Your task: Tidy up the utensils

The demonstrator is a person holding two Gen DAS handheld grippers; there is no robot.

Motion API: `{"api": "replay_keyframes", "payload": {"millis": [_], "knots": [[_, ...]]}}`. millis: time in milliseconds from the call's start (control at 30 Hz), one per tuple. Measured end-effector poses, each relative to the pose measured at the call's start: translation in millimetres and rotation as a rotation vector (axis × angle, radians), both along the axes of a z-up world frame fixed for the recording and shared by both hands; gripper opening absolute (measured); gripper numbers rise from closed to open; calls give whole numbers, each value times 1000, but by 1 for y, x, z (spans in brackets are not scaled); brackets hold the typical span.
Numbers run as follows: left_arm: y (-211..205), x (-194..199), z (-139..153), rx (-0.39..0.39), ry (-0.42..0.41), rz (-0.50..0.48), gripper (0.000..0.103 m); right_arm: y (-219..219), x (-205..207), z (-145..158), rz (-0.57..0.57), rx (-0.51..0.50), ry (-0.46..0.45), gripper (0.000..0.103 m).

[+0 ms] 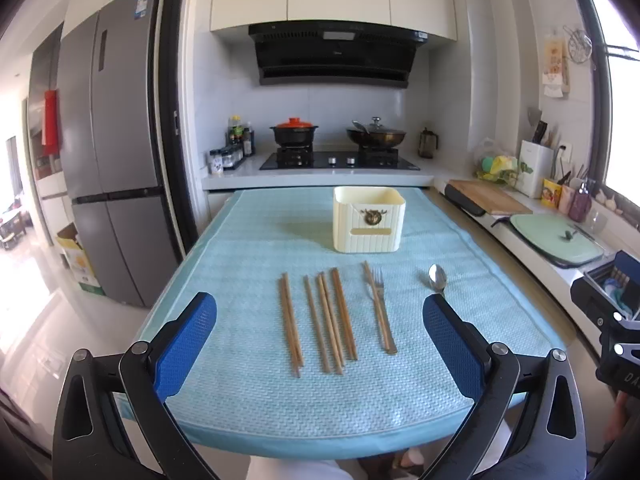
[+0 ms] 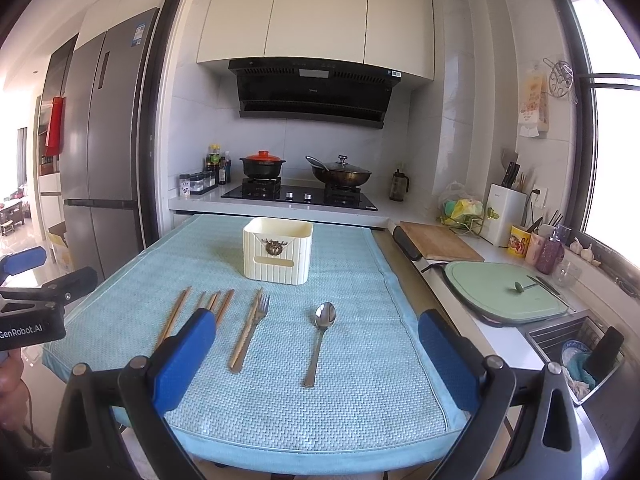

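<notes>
Wooden chopsticks [image 1: 320, 320] lie in a row on a pale blue mat [image 1: 240, 240] in the left wrist view, a fork [image 1: 380, 304] and spoon [image 1: 437, 278] to their right, a cream holder [image 1: 368, 220] behind. The left gripper [image 1: 320, 344] hangs with its jaws wide apart, empty. From the right wrist, the right gripper [image 2: 316, 356], jaws likewise spread, frames the spoon [image 2: 320, 336] and fork [image 2: 252, 328] before the holder [image 2: 278, 250].
</notes>
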State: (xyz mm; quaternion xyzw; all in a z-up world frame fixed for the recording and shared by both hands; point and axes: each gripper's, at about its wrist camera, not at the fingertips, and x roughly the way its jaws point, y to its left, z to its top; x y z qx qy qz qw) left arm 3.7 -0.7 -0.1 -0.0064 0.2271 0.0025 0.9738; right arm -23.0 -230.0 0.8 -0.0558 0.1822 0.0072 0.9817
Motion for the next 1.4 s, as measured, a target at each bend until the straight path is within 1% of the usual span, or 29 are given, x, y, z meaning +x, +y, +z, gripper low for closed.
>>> {"api": "replay_keyframes", "payload": {"millis": [367,867,1100,1267,1333,1400], "knots": [[-5,-8,2,16,-27,3,103,2,-5,4,-6,2,-21,103],[-7,-14,1,23,-33,4,103,2,-6,5,-10,4,-25,103],[-3,-7,0,8,-25,0,103,2,-5,8,-12,8,-29,103],[-6,-5,-6,42,-39,-6,103,0,0,9,-11,7,-32,103],[-6,-1,-9,42,-34,-11,103,0,4,10,-3,6,-40,103],[-6,4,-11,32,-26,-25,103,-4,7,11,11,28,-51,103]]}}
